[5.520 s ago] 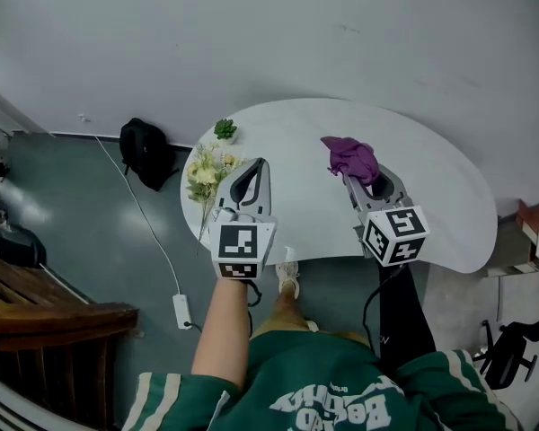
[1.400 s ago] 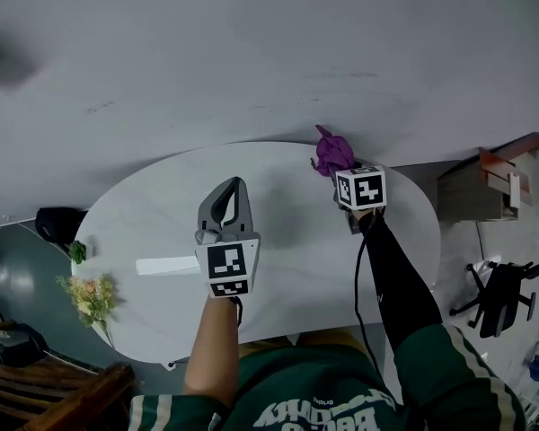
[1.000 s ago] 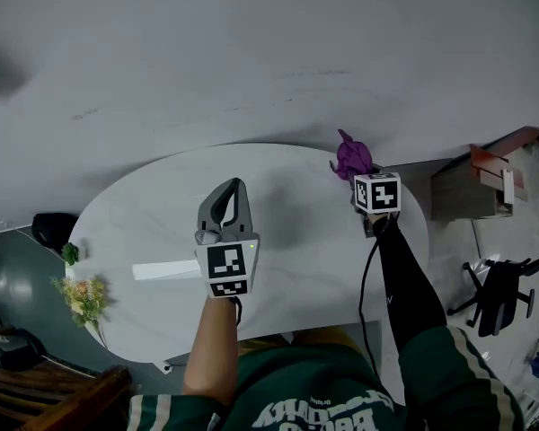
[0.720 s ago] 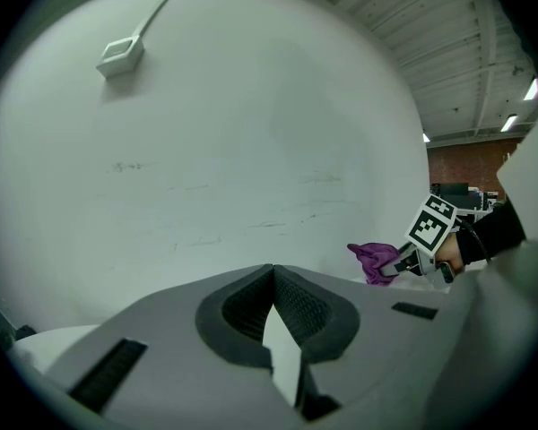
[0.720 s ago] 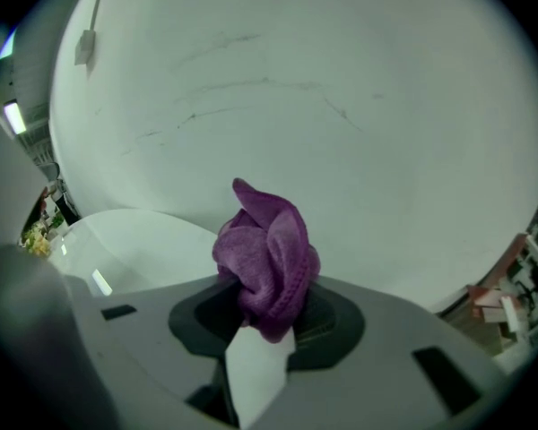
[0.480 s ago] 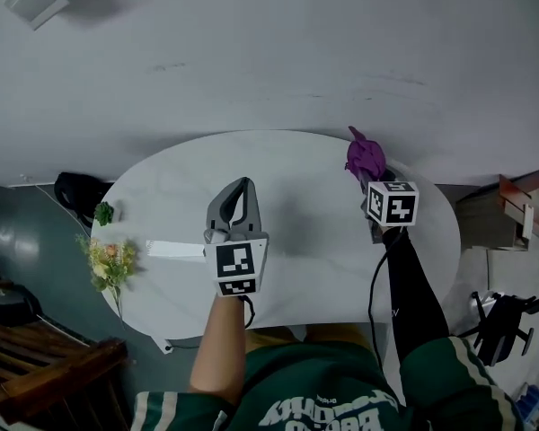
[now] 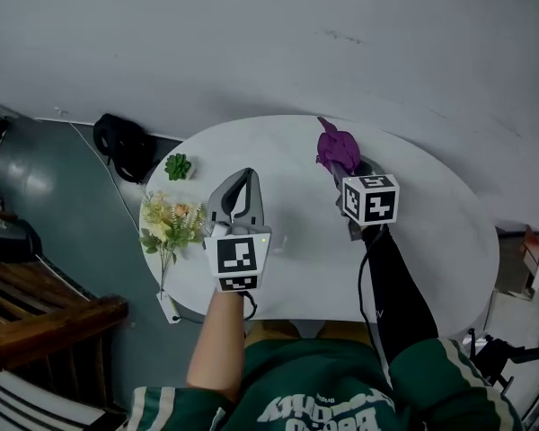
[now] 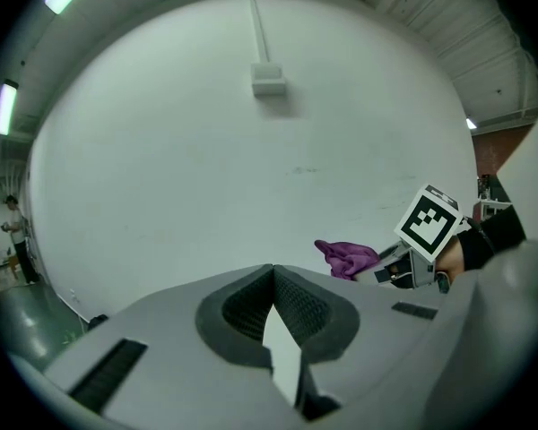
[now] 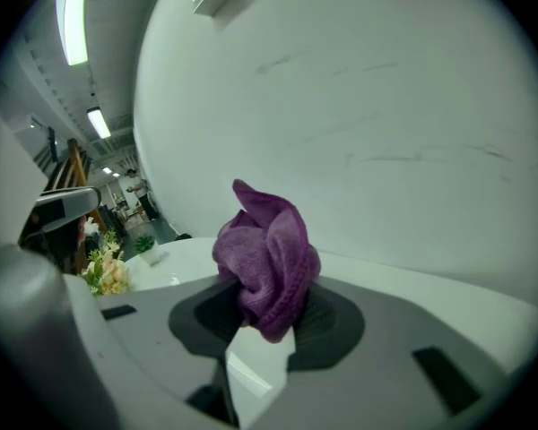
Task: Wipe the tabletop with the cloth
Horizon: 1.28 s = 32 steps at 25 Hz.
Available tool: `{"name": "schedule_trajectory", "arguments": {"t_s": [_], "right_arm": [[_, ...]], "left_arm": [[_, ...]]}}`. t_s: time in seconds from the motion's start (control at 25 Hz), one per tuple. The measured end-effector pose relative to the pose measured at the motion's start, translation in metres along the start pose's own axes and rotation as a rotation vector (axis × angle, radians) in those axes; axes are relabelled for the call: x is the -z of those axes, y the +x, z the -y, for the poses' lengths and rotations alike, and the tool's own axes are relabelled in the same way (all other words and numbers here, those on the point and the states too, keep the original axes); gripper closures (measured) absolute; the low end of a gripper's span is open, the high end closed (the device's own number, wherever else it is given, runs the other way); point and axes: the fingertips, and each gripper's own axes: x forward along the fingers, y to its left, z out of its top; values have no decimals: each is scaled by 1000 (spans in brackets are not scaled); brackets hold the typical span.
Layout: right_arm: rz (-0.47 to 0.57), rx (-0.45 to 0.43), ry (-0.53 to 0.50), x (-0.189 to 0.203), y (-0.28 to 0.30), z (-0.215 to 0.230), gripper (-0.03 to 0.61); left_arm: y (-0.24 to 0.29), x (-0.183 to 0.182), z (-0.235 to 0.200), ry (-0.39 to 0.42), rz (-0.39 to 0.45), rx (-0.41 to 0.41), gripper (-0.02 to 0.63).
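Holding the left gripper (image 7: 245,174), jaws together and empty, above the near-left tabletop (image 7: 431,241); our right gripper (image 7: 352,171) is clamped on the purple cloth (image 7: 337,148). Cloth is bunched just beyond its jaw tips, by the far edge. Most of the top lies nearer, so we'd expect the next stroke to pull near. Surface contact: can't tell.

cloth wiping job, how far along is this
Done: the cloth is picked up, bunched in the right gripper's shut jaws. In hand: it is held near the far edge of the table, but whether it touches can't be judged. The left gripper is shut and empty. Left: the wiping itself, since the tabletop shows no mark of what has been covered.
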Motion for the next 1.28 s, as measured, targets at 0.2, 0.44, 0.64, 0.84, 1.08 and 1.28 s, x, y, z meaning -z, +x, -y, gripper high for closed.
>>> {"name": "schedule_trajectory", "arguments": {"t_s": [0.2,0.44,0.64,0.84,1.08,1.28], "right_arm": [[-27,-125,-63,-13,64,-124,449],[-101,-246,-96,-3,129,-236,449],[-223,-269,-68,37,169,-272,449],[-231,-240,-55,38,171,-266,451],[-243,-157,-57,44,156,-229,453],[-247,-126,-33,53,138,-186,454]], "left_arm": [[-29,21,-87,-17,-8,-61,612],[-55,44,-154,-24,-17,-93,612],[-66,58,-179,-25,-24,-92,612],[-67,67,-183,-48,-24,-77,612],[-56,64,-161,-55,-23,-41,612],[-43,56,-130,-48,-24,-18,612]]}}
